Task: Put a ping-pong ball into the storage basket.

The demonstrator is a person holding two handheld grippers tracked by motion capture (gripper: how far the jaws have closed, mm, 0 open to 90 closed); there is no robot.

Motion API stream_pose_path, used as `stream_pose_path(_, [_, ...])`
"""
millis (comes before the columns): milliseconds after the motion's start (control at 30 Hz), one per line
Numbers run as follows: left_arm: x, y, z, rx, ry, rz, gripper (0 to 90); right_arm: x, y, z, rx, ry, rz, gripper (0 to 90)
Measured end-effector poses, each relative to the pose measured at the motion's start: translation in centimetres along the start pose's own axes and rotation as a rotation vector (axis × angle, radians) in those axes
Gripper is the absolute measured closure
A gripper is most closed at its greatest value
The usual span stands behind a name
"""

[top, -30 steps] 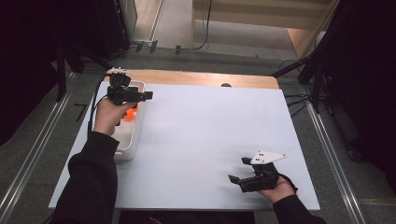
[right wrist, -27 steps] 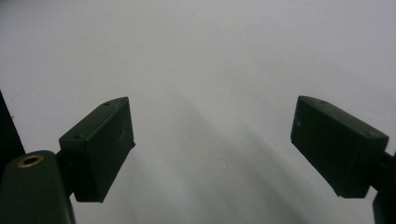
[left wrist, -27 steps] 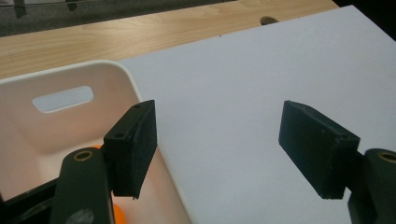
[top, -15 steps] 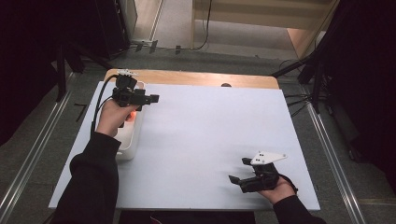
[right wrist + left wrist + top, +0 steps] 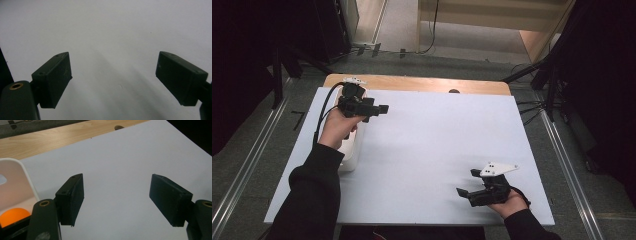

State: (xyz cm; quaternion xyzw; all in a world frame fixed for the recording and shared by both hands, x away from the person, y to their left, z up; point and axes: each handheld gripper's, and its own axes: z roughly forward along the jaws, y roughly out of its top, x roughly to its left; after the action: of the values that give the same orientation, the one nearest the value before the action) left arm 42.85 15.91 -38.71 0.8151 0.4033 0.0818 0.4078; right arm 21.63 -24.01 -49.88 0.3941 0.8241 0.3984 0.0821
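- Right, left gripper (image 5: 379, 108) hangs over the far-left part of the bench (image 5: 437, 150), just above the white tray (image 5: 353, 150). Jaws stand apart, nothing between them, pointing out across the open sheet.
- Orange ball (image 5: 13, 217) sits inside the tray, at the lower left corner of the left gripper view, behind and below the jaws. My read: the gripper is not lined up on it, so a grab would need the hand tipped back down into the tray.
- Right gripper (image 5: 469, 185) rests low at the near-right corner, well apart from the tray; jaws wide, empty. Looks parked, out of the way.
- Tray: smooth glossy white plastic, rounded corners, raised wall that keeps the ball from rolling.
- Ball: small, matte orange, round.
- Bench top: flat white matte sheet, bare wood strip (image 5: 422, 84) along the far edge.
- Gripper pads: black, blocky, flat-faced.
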Motion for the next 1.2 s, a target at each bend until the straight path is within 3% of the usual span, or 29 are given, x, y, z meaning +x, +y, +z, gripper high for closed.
stream_pose_path(233, [-1.3,-0.2,0.6,0.019,-0.027,0.022,28.2,-0.1,0.0,0.0,-0.002,-0.007,-0.003,11.8])
stream_pose_path(433, [-1.7,-0.5,0.5,0.039,-0.054,0.033,28.3,-0.1,0.0,-0.1,-0.003,-0.008,-0.003,11.8])
stream_pose_path(767, [-2.8,-1.3,-0.2,0.027,-0.103,0.034,28.3,-0.1,-0.1,-0.1,0.000,-0.015,0.011,11.8])
stream_pose_path(900, [-3.3,-1.7,-0.3,0.017,-0.110,0.051,28.2,-0.1,-0.1,-0.1,0.002,-0.015,0.012,11.8])
stream_pose_path(1200, [-3.8,-2.4,-0.8,0.025,-0.126,0.038,28.2,-0.1,-0.1,-0.1,0.000,-0.017,0.013,11.8])
